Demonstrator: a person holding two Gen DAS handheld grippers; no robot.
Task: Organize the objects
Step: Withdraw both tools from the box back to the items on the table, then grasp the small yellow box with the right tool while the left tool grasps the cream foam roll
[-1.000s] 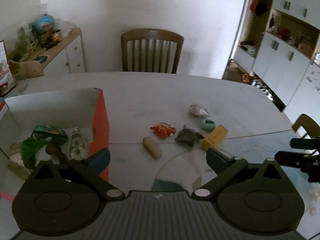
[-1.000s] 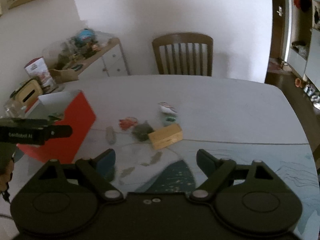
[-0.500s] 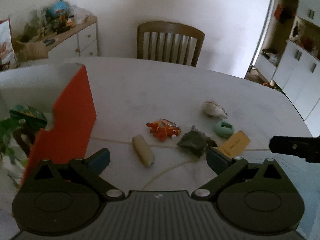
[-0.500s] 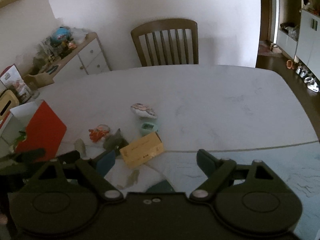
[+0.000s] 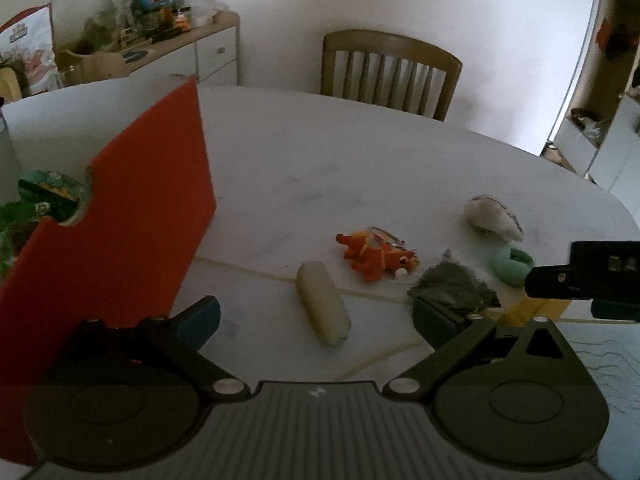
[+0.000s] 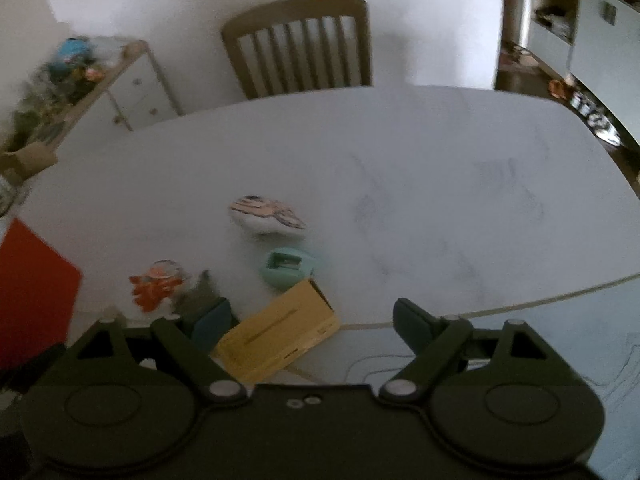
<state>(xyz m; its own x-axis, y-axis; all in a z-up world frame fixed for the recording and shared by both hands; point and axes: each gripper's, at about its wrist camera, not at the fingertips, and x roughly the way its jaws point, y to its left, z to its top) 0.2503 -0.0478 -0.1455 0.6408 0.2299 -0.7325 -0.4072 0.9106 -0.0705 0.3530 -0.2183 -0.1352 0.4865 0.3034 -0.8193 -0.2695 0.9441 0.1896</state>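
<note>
Both tools hover over the pale, marble-look worktop (image 5: 360,168), and neither grips anything. The left hand-held gripper (image 5: 316,314) is spread wide, its teal-tipped fingers (image 5: 200,316) apart with nothing pressed between them. Just ahead of the gap lies a cream, sausage-shaped soft toy (image 5: 323,307), flat on the worktop. To its right sits an orange plastic toy creature (image 5: 376,256), and right of that a dark green, ragged fabric scrap (image 5: 452,284), partly hidden behind the right finger. Further right are a mint-green round plastic piece (image 5: 510,266) and, beyond it, a whitish striped pouch (image 5: 494,216).

On the left stands a tall red-sided cardboard box (image 5: 132,216), open at the top, with green items showing inside at the left edge; what they are is unclear.

The right hand-held gripper (image 6: 312,320) is likewise released, fingers far apart. A flat yellow rectangular box (image 6: 276,338) lies between them, close against the left finger, though the pads do not press it. In the left wrist view this gripper's dark body juts in at the right edge, over the yellow box.

A wooden slat-back chair (image 5: 388,74) stands at the far side, and a cluttered white sideboard (image 5: 176,52) sits far left.
</note>
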